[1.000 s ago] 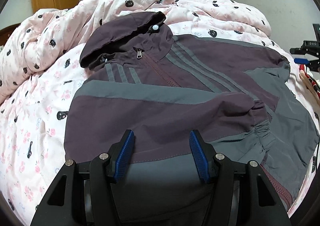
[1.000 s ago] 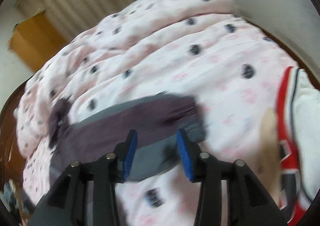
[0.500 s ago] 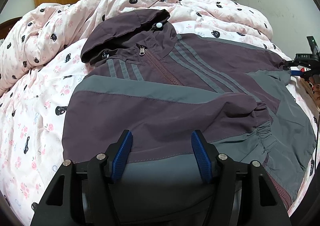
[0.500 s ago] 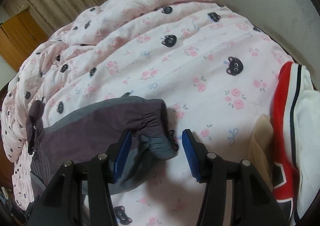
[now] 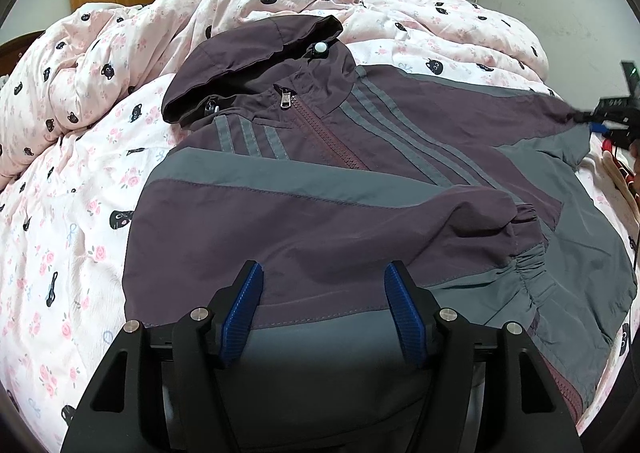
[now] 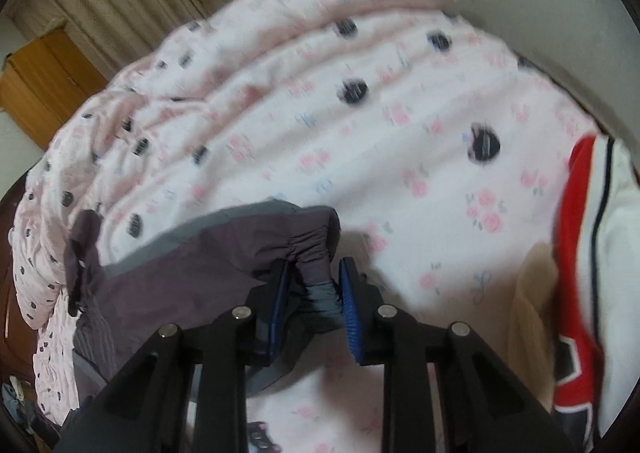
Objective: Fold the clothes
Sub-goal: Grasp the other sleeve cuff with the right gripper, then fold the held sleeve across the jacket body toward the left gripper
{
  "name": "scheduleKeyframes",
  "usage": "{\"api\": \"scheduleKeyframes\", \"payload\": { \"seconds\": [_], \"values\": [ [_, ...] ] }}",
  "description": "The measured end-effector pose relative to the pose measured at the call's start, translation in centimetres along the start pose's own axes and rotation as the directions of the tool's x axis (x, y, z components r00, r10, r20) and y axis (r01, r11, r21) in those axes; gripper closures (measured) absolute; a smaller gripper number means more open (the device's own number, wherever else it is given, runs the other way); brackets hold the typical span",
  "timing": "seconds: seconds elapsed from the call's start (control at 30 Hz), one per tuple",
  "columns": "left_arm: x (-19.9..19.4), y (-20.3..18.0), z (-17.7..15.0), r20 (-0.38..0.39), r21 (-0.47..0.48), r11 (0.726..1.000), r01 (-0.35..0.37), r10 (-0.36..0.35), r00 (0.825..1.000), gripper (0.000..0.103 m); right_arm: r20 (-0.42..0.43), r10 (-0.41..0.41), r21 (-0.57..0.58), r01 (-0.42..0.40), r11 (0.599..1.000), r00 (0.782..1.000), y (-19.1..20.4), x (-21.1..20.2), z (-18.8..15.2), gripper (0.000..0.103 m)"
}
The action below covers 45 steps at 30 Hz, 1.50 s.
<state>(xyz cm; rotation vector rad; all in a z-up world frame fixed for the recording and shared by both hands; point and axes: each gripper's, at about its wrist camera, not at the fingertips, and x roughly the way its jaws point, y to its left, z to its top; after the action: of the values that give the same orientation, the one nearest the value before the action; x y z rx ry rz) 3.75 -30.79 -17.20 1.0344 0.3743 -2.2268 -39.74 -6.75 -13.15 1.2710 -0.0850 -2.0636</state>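
Pink quilt (image 5: 80, 173) with cat print covering bed; soft, uneven footing for any fold. Purple-grey hooded jacket (image 5: 360, 181) spread face up across it, zipped, one sleeve already laid over chest. Other sleeve's gathered cuff (image 6: 316, 249) pinched between pads of right gripper (image 6: 316, 293), jaws nearly together on fabric. Left gripper (image 5: 324, 309) hovering over hem, jaws wide apart, holding nothing. Risks, judged: slick fabric slipping from narrow pinch mid-swing; unpinned body dragging or bunching on quilt; sleeve landing crooked. Red-white garment (image 6: 580, 253) just beside, liable to snag.
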Motion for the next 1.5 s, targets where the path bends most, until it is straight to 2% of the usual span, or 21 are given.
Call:
{"api": "scheduleKeyframes", "payload": {
  "seconds": [0.07,0.2,0.23,0.27,0.3,0.4,0.47,0.63,0.77,0.9,1.0,1.1,1.27,1.37,1.5],
  "values": [
    [-0.1,0.0,0.0,0.001,-0.001,1.0,0.001,-0.001,1.0,0.044,0.047,0.018,-0.047,-0.016,0.999,0.999,1.6,-1.5,0.1,0.08],
    [-0.7,0.2,0.1,0.016,-0.01,1.0,0.013,-0.012,1.0,0.044,0.127,0.112,-0.156,-0.092,0.984,0.985,5.5,-4.4,-0.4,0.085],
    [-1.0,0.3,0.2,0.026,-0.014,1.0,0.017,-0.017,1.0,0.044,0.143,0.15,-0.199,-0.121,0.973,0.978,7.0,-5.2,-0.8,0.087],
    [-1.4,0.5,0.3,0.041,-0.02,1.0,0.02,-0.019,0.999,0.044,0.146,0.183,-0.234,-0.146,0.961,0.972,8.2,-5.8,-1.3,0.095],
    [-1.8,0.7,0.4,0.057,-0.026,0.999,0.023,-0.021,0.998,0.044,0.148,0.215,-0.268,-0.17,0.948,0.965,9.4,-6.4,-1.7,0.098],
    [-2.7,1.4,0.8,0.093,-0.043,0.999,0.029,-0.025,0.995,0.044,0.136,0.268,-0.391,-0.197,0.899,0.954,13.7,-7.4,-3.7,0.098],
    [-2.8,2.0,0.9,0.097,-0.067,0.997,0.03,-0.023,0.995,0.044,0.127,0.253,-0.472,-0.166,0.866,0.959,16.5,-7.3,-5.2,0.098],
    [-2.6,3.0,0.9,0.082,-0.089,0.996,0.002,0.005,0.997,0.044,0.061,0.301,-0.554,-0.218,0.803,0.952,20.5,-6.5,-8.1,0.098],
    [-2.3,3.9,0.8,0.057,-0.124,0.992,-0.027,0.034,0.998,0.044,0.018,0.367,-0.615,-0.279,0.738,0.93,23.5,-7.1,-10.4,0.098],
    [-1.9,4.5,0.5,0.031,-0.149,0.988,-0.041,0.046,0.998,0.044,-0.037,0.438,-0.681,-0.344,0.647,0.898,26.9,-8.5,-13.5,0.099],
    [-2.1,5.2,0.4,0.031,-0.181,0.981,-0.073,0.08,0.996,0.044,-0.125,0.462,-0.727,-0.398,0.56,0.878,29.5,-8.4,-16.4,0.099],
    [-2.4,6.4,0.3,0.032,-0.214,0.968,-0.132,0.142,0.989,0.044,-0.252,0.437,-0.751,-0.46,0.474,0.863,31.7,-6.9,-19.9,0.099],
    [-2.5,7.8,0.2,0.032,-0.239,0.957,-0.167,0.18,0.983,0.044,-0.38,0.351,-0.768,-0.503,0.397,0.856,33.4,-3.6,-24.6,0.099],
    [-2.5,8.1,0.3,0.033,-0.243,0.955,-0.173,0.186,0.982,0.044,-0.407,0.32,-0.781,-0.508,0.364,0.855,33.7,-2.6,-26.3,0.099],
    [-2.5,8.5,0.4,0.036,-0.251,0.952,-0.173,0.188,0.981,0.044,-0.425,0.342,-0.781,-0.53,0.329,0.838,33.6,-3.4,-26.9,0.099]
  ]
}}
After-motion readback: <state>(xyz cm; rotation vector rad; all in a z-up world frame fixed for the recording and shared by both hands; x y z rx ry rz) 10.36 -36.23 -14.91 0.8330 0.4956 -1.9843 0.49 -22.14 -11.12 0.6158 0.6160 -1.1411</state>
